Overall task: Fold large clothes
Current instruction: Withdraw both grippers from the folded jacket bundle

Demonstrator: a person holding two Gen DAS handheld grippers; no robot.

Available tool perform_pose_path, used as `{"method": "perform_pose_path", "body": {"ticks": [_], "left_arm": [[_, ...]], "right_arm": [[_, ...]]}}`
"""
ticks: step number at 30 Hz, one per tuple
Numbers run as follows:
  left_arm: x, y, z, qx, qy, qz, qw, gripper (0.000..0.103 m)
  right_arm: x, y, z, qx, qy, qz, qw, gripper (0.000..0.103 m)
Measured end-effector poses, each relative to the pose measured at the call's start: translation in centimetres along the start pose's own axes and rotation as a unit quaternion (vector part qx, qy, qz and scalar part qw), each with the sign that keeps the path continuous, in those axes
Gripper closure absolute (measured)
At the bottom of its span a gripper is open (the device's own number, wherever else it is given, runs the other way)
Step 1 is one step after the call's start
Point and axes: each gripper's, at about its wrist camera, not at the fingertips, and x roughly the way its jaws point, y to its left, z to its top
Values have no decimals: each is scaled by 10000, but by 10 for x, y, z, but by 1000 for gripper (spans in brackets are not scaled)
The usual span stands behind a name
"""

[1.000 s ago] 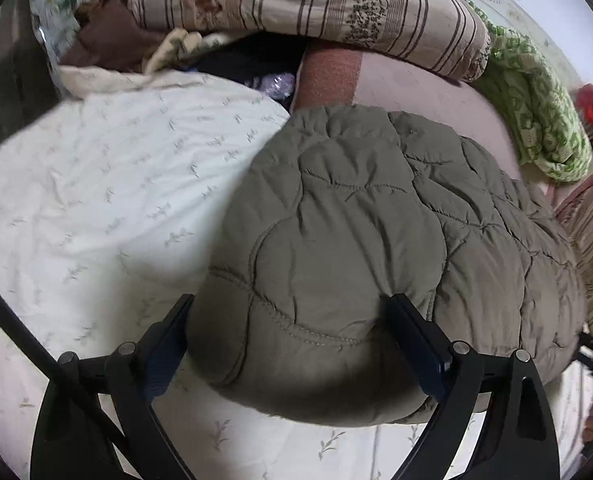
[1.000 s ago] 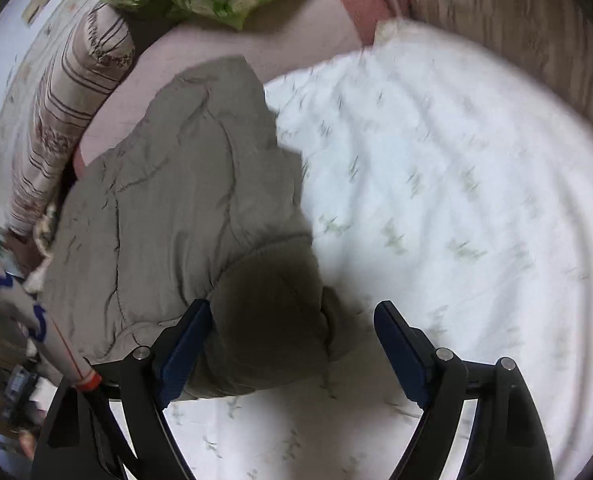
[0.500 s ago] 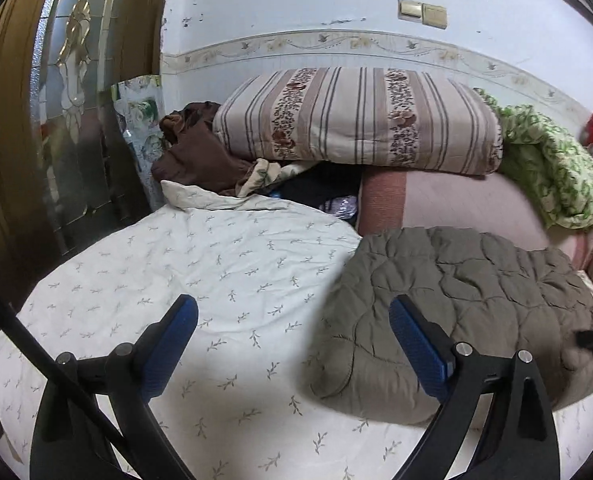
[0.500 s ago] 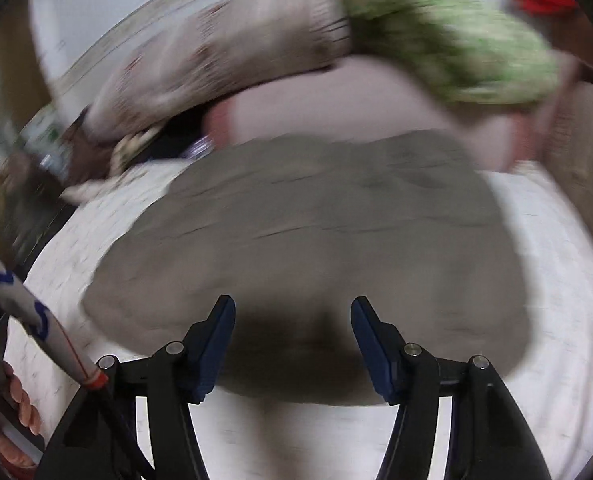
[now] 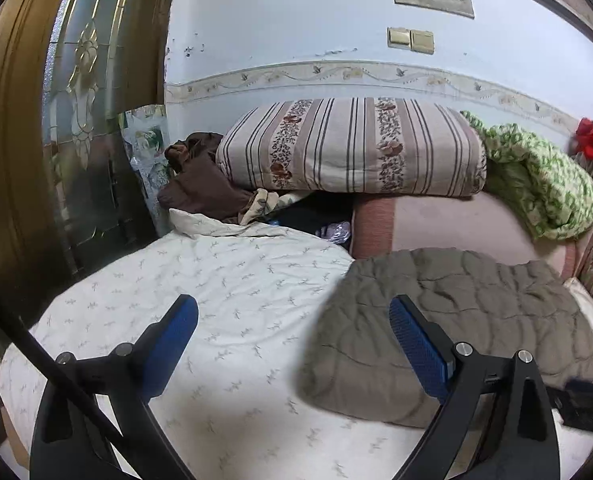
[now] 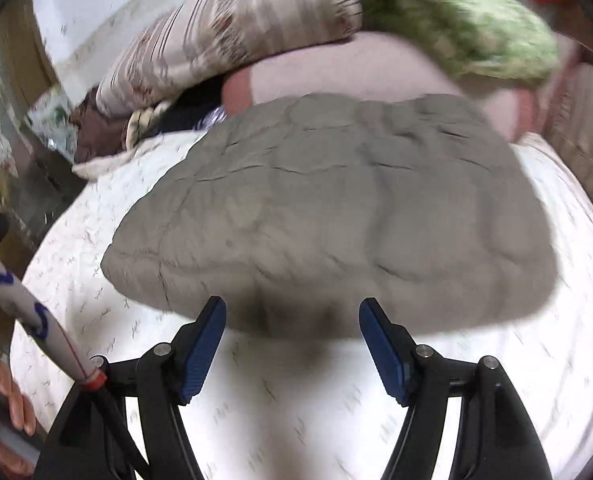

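Two low wrist views over the bed, both facing the quilted jacket (image 5: 448, 320)

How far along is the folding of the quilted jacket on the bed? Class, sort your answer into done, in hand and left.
Done: the olive quilted jacket lies as a compact folded bundle on the white sprigged sheet.

In hand: nothing. The left claw and the right claw are both open and clear of the fabric.

Left: probably only tidying or moving the bundle; no other unfolded garment is clearly laid out on the sheet.
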Motion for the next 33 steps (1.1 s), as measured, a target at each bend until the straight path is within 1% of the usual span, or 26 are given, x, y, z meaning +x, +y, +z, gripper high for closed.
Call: {"method": "perform_pose_path", "body": {"ticks": [2,5,6,8,11,13,17,19,21,24,25,27,30,32,33], "left_arm": [[-18,-8,-1,16,-178,48,9998,7],[-46,-22,-2,195,-389,160,9989,4],[-53,-25,-3,177,-396,135,9990,4],[-72,-30,-5,52,-339,-51,9994,4],[-98,-37,-11,-34,-307,-136,9994,3],[-114,-42,-14,-81,-172,-305,9994,3],[-130,-66,-19,71,345,-907,9953,3],[-139,-78,-21,178,449,-1055,9933,3],[-151,-89,-22,355,372,-1036,9933,3],[-168,-97,-22,464,193,-995,9938,3],[-171,-99,-22,482,213,-957,9940,3],[-174,-102,-22,526,344,-931,9937,3],[-170,-114,-29,699,755,-1135,9882,3],[-168,-122,-36,797,874,-1117,9867,3],[-167,-126,-40,878,914,-1045,9864,3]], "right_arm": [[-17,-17,-21,44,-153,-206,9997,29],[-42,-48,-51,103,-287,-574,9979,29],[-47,-56,-56,131,-296,-635,9975,29],[-60,-71,-65,201,-336,-775,9962,29],[-81,-88,-74,287,-514,-823,9949,29],[-90,-94,-77,335,-624,-849,9939,29],[-100,-103,-82,427,-684,-746,9939,29],[-104,-106,-85,475,-742,-703,9936,29],[-110,-109,-88,471,-821,-698,9931,29],[-117,-110,-94,415,-937,-766,9918,27],[-117,-109,-95,352,-951,-829,9914,27],[-117,-106,-98,241,-941,-921,9910,27],[-115,-102,-100,175,-894,-953,9913,27],[-116,-99,-101,178,-908,-917,9915,27],[-117,-98,-102,153,-905,-910,9916,27]]}}
